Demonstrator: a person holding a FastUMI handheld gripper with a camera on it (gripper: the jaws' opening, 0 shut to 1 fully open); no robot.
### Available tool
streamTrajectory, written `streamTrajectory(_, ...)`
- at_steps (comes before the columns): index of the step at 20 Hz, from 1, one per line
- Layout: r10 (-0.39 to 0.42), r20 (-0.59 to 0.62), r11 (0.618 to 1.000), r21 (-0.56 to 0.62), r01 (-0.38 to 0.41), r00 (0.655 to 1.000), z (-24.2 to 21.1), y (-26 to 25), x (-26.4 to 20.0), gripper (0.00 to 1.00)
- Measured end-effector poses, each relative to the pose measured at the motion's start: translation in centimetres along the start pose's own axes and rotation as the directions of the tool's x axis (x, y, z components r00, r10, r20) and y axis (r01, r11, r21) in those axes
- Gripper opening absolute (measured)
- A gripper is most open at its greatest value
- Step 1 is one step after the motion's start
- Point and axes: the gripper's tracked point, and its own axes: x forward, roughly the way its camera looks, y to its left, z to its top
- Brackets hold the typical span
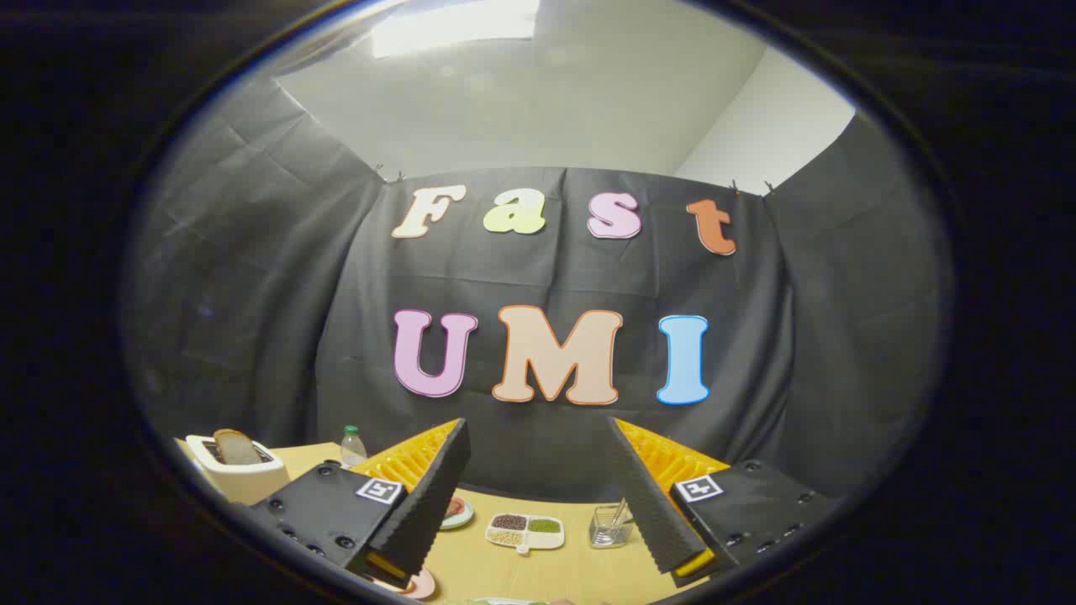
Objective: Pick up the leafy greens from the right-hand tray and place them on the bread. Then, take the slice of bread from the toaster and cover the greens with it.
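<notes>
Gripper (538, 470): fingers spread wide, nothing between them, raised above a table (580, 567).
Toaster (239, 466): far left of the left finger, at the table's edge, bread (235, 447) standing upright in its slot.
Bottle (353, 445): just right of the toaster, beyond the left finger.
Plate (458, 512): partly hidden behind the left fingertip (contents unclear).
Divided tray (525, 532): between the fingers, ahead of them, holding grains in separate compartments.
Clear cup (609, 525): beside the right finger, something thin leaning inside.
Greens: a pale green sliver near the gripper's base, too cut off to tell.
</notes>
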Motion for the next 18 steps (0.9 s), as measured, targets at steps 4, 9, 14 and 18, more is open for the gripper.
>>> streamTrajectory(4,-0.006,-0.016,1.000,0.030,0.006,1.000,-0.4,-0.6,0.5,1.00)
streamTrajectory(9,-0.022,-0.031,0.999,0.031,0.023,0.999,-1.0,-1.5,0.9,1.00)
streamTrajectory(14,-0.028,-0.034,0.999,0.040,0.029,0.999,-1.2,-2.4,1.6,1.00)
streamTrajectory(18,0.000,-0.037,0.999,0.042,0.002,0.999,-1.3,-2.2,2.1,1.00)
